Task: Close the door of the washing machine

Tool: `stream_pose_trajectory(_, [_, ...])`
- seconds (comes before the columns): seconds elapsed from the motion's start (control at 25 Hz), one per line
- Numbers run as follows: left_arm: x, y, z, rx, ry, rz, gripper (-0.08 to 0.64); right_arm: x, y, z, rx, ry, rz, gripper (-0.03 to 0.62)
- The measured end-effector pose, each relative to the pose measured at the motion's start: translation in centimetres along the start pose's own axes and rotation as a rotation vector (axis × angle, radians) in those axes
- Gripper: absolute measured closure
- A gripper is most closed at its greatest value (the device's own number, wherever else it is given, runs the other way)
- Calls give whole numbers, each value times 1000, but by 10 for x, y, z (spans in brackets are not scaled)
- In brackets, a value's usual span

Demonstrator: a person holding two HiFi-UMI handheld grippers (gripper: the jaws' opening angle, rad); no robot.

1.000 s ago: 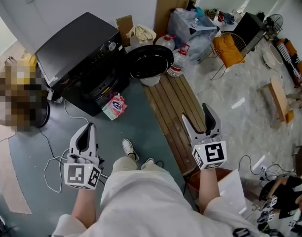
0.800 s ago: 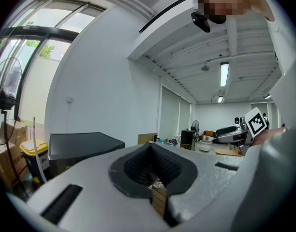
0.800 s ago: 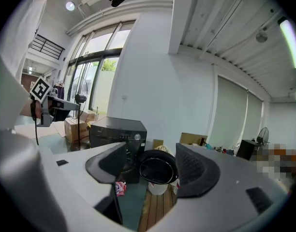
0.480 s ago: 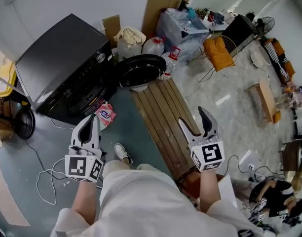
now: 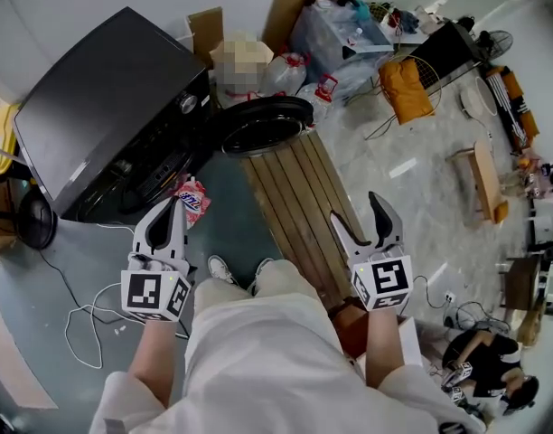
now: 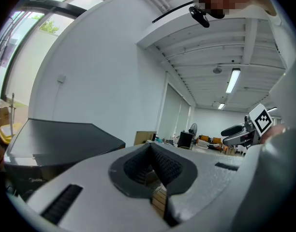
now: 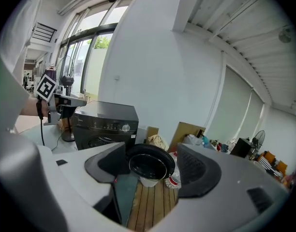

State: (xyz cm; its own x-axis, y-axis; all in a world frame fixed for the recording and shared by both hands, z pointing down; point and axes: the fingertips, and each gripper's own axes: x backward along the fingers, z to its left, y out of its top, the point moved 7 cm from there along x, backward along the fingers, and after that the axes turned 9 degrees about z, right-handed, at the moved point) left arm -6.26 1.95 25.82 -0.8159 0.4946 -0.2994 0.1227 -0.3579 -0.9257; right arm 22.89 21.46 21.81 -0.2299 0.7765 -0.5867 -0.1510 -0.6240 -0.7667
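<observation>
Door swung wide, well ahead of right gripper, untouched. Rigid, hinged, probably light: push at outer rim. Left gripper pressed together, empty; right spread, opening, nothing between.

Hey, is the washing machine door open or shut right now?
Open: the round door stands swung well out from the front of the washing machine, not against it.

The grey-green floor carries the black washing machine by the wall. A pink packet lies just in front of it, near a white cable (lying in loose loops). A slatted wooden board lies alongside.
</observation>
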Motion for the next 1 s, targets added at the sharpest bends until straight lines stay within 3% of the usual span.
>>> stream_pose_trajectory(0.2, [-25,11,-2,-4,24,-1,554,-37,-1,-24,35,21,42,287])
stream_pose_trajectory(0.56, [-51,32,-22,-32,195,34,554,-144,-14,-93,152,138,89,282])
stream_pose_trajectory(0.76, [-65,24,-31,-16,285,85,554,-214,-28,-119,245,216,128,276])
stream_pose_trajectory(1.0, [-86,2,-40,16,341,164,554,-297,-48,-140,275,288,189,275])
